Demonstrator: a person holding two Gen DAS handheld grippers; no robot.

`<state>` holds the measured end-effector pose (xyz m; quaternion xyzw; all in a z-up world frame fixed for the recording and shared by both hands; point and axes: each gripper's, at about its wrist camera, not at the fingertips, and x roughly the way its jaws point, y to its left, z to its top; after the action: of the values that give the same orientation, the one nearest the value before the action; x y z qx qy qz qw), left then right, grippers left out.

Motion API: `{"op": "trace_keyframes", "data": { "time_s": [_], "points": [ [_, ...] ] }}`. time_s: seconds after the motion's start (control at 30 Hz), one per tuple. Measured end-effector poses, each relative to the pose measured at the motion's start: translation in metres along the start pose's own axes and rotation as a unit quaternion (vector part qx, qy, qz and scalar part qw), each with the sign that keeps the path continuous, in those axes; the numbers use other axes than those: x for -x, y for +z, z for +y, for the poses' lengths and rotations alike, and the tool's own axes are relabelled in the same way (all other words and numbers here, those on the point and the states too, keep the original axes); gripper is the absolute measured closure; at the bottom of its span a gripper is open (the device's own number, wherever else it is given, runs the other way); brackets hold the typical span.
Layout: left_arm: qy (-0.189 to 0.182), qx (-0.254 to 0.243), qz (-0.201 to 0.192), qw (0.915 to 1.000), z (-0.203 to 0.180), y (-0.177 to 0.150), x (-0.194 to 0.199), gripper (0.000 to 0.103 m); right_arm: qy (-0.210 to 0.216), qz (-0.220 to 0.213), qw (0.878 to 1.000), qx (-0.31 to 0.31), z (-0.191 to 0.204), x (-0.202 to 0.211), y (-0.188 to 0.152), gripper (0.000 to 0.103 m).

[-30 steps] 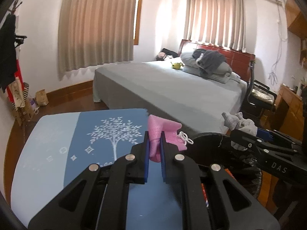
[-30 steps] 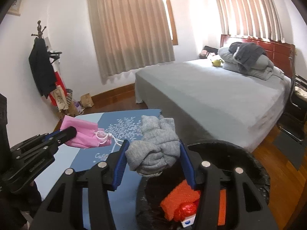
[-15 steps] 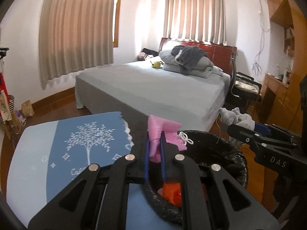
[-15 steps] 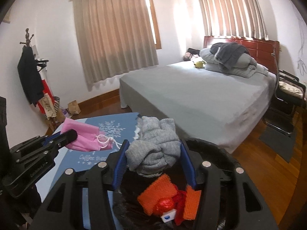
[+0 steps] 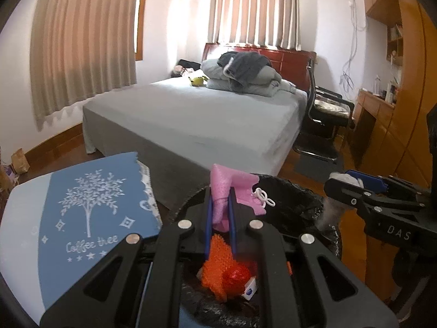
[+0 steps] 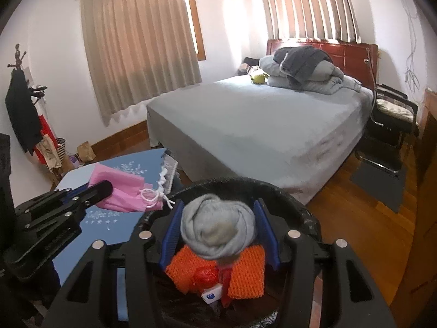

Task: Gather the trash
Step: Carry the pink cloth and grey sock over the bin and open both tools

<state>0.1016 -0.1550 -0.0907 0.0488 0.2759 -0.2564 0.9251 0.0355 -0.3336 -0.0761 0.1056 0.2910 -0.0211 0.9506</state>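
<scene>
My left gripper (image 5: 220,220) is shut on a pink face mask (image 5: 235,191) with white ear loops and holds it over the near-left rim of the black-lined trash bin (image 5: 297,194). My right gripper (image 6: 218,232) is shut on a balled grey sock (image 6: 217,225) and holds it above the bin's opening (image 6: 300,210). Inside the bin lie an orange knitted cloth (image 6: 245,273), a red wrapper (image 6: 206,274) and a small white packet (image 6: 211,295). The left gripper with the mask (image 6: 120,188) shows at left in the right wrist view.
A table with a blue "Coffee tree" cloth (image 5: 87,205) stands left of the bin. A grey bed (image 6: 259,125) lies behind. A black chair (image 6: 393,120) and wooden furniture (image 5: 382,125) stand at right. A coat rack (image 6: 21,109) is at far left.
Both grippers moved right from over the table to over the bin, each keeping its item. The bin's contents now show below the fingers.
</scene>
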Motion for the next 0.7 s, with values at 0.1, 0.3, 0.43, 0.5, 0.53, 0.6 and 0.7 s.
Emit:
{"op": "trace_keyframes", "data": {
  "time_s": [0.1, 0.3, 0.43, 0.5, 0.53, 0.6, 0.7],
  "points": [
    [-0.006, -0.001, 0.012, 0.9999, -0.002, -0.002, -0.013, 0.092, -0.002, 0.009, 1.000, -0.006, -0.007, -0.007, -0.002, 0.050],
    [-0.015, -0.002, 0.035, 0.9993, 0.000, -0.004, -0.038, 0.069, -0.013, 0.020, 1.000, -0.008, -0.016, -0.022, -0.005, 0.041],
    [-0.011, 0.004, 0.036, 0.9993, 0.004, -0.005, -0.040, 0.051, -0.023, 0.013, 1.000, -0.008, -0.020, -0.022, -0.003, 0.025],
    [-0.004, 0.007, 0.032, 0.9995, 0.008, -0.005, -0.038, 0.042, -0.027, 0.008, 1.000, -0.008, -0.021, -0.020, -0.002, 0.018],
    [0.000, 0.007, 0.031, 0.9995, 0.008, -0.004, -0.037, 0.037, -0.031, 0.004, 0.999, -0.007, -0.021, -0.017, -0.002, 0.013],
    [0.009, 0.009, 0.027, 0.9995, 0.011, -0.003, -0.034, 0.028, -0.034, 0.000, 0.999, -0.007, -0.022, -0.015, 0.000, 0.008],
    [0.018, 0.013, 0.023, 0.9995, 0.016, -0.001, -0.029, 0.020, -0.035, -0.004, 0.999, -0.007, -0.022, -0.012, 0.002, 0.006]
  ]
}}
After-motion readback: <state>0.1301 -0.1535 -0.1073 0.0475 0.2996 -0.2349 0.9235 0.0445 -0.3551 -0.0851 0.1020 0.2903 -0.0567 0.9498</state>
